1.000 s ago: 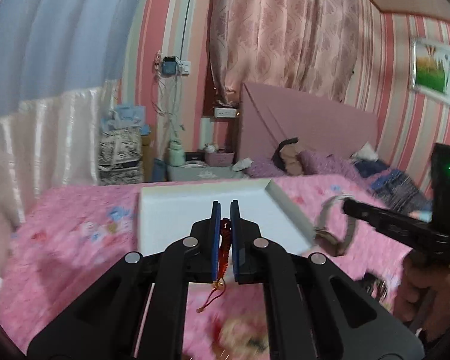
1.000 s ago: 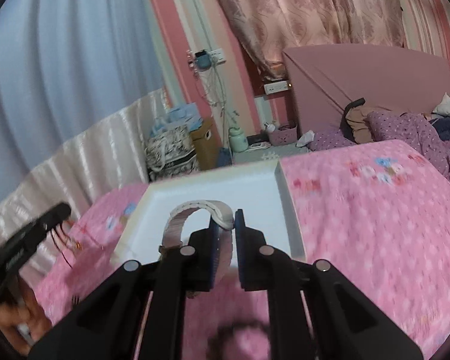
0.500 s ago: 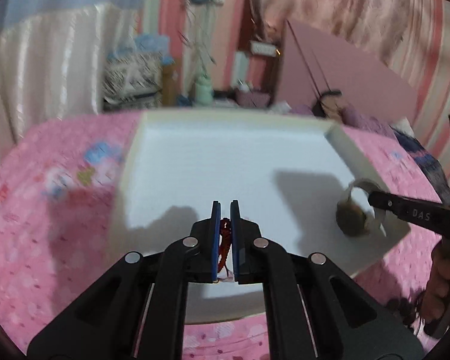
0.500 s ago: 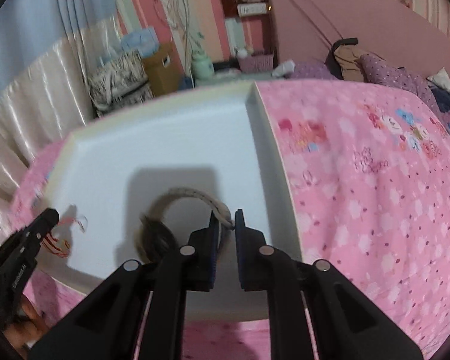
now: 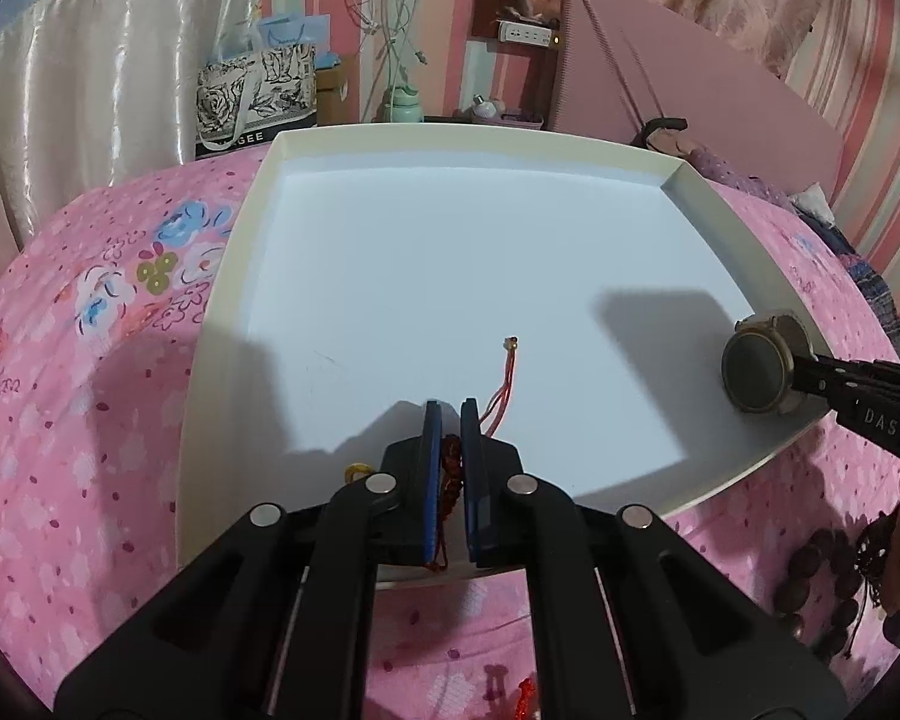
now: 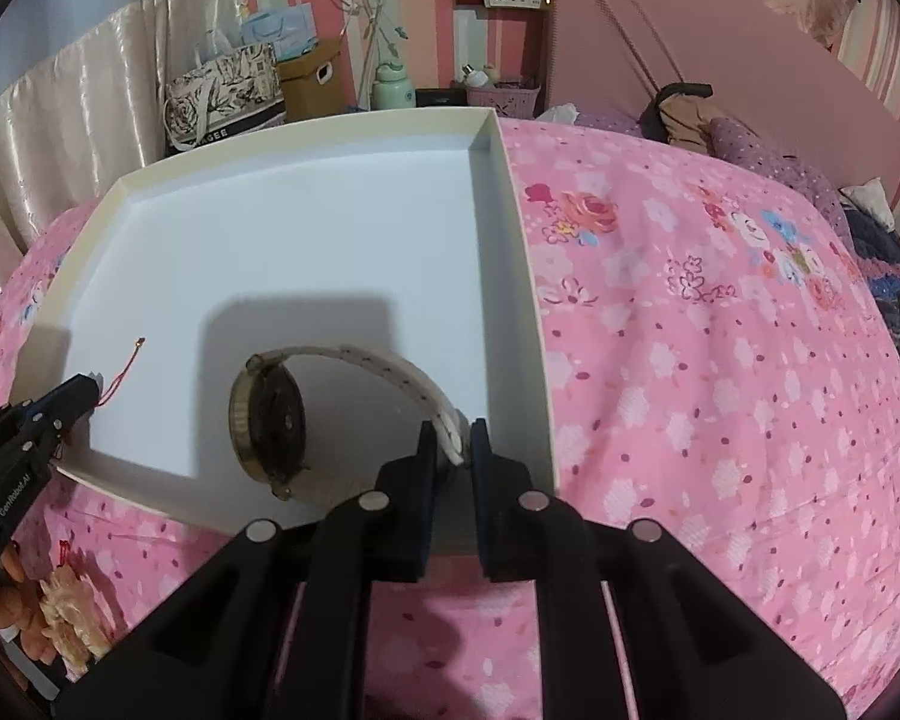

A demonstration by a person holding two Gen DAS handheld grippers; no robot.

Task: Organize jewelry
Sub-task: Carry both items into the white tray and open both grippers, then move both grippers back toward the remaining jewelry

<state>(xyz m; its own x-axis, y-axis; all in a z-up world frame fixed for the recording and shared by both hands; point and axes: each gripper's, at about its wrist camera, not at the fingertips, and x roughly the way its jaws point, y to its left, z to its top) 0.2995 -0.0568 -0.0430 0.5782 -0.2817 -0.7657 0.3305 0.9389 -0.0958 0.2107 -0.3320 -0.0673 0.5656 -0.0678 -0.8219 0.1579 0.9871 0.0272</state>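
Left wrist view: my left gripper (image 5: pixel 450 420) is clamped on a red cord bracelet (image 5: pixel 450 468), its loose ends trailing onto the floor of the white tray (image 5: pixel 258 192). My right gripper (image 6: pixel 453 438) pinches the pale strap of a wristwatch (image 6: pixel 270 420); its case rests on the tray near the front edge. Pink floral bedspread (image 6: pixel 690 360) beneath.

**Jewelry at the white tray**

A red braided cord bracelet (image 5: pixel 450 474) hangs over the white tray's (image 5: pixel 240 252) near edge, thin tails trailing onto its floor. A dark-faced, pale-strapped watch (image 6: pixel 270 420) stands on edge in the tray's near right corner.
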